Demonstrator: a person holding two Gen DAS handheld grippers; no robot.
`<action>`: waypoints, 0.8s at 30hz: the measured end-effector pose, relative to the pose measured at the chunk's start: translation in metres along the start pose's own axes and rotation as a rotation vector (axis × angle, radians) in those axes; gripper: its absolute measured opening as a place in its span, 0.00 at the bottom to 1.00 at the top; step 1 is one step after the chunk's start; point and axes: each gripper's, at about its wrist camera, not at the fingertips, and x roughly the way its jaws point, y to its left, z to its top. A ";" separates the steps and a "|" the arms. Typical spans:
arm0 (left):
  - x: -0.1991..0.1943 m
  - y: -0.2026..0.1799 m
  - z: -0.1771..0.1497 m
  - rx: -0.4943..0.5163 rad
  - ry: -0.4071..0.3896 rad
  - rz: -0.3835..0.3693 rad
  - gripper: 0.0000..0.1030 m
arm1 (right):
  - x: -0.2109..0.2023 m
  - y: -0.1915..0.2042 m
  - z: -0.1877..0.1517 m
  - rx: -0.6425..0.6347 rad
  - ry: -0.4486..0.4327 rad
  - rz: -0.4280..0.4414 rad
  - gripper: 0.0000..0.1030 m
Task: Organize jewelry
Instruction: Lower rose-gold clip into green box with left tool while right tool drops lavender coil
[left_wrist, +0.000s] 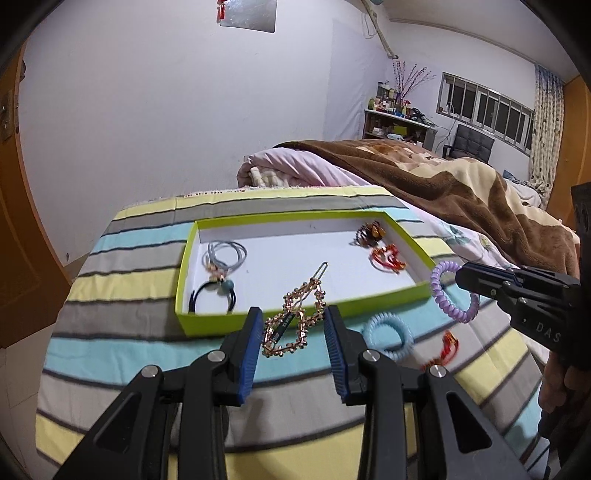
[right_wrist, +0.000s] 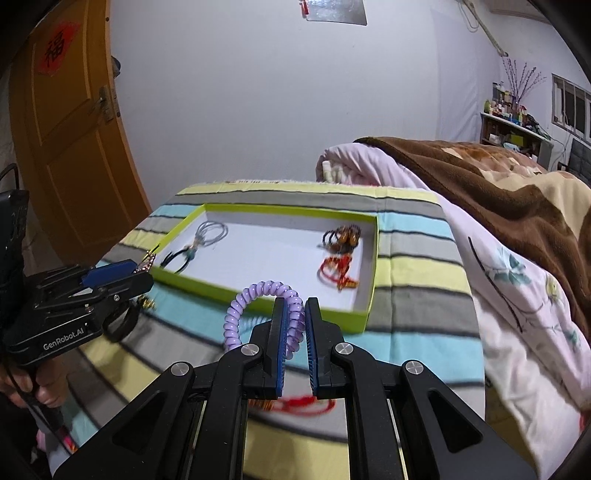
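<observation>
A lime-green box (left_wrist: 207, 318) (right_wrist: 364, 316) with a white floor lies on the striped bedspread. It holds grey hair ties (left_wrist: 225, 253), a black hair tie (left_wrist: 211, 295), a brown clip (left_wrist: 370, 232) and a red ornament (left_wrist: 387, 259). My left gripper (left_wrist: 293, 317) is open, its blue pads on either side of a gold chain hair clip (left_wrist: 295, 319) at the box's near wall; whether they touch it I cannot tell. My right gripper (right_wrist: 295, 310) is shut on a purple spiral hair tie (right_wrist: 255, 299) (left_wrist: 452, 291), held above the bedspread by the box's near right corner.
A light blue spiral hair tie (left_wrist: 388, 334) and a red ornament (left_wrist: 445, 349) lie on the bedspread in front of the box. Another red piece (right_wrist: 295, 404) lies under my right gripper. A brown blanket (left_wrist: 461, 184) and pink quilt lie right; a wooden door (right_wrist: 70, 140) stands left.
</observation>
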 end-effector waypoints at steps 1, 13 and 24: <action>0.004 0.001 0.003 0.001 -0.001 0.003 0.35 | 0.005 -0.002 0.003 0.001 0.002 -0.005 0.09; 0.056 0.015 0.029 -0.027 0.030 0.048 0.35 | 0.063 -0.025 0.022 0.003 0.059 -0.047 0.09; 0.092 0.014 0.021 -0.010 0.122 0.039 0.35 | 0.090 -0.026 0.013 -0.033 0.145 -0.065 0.09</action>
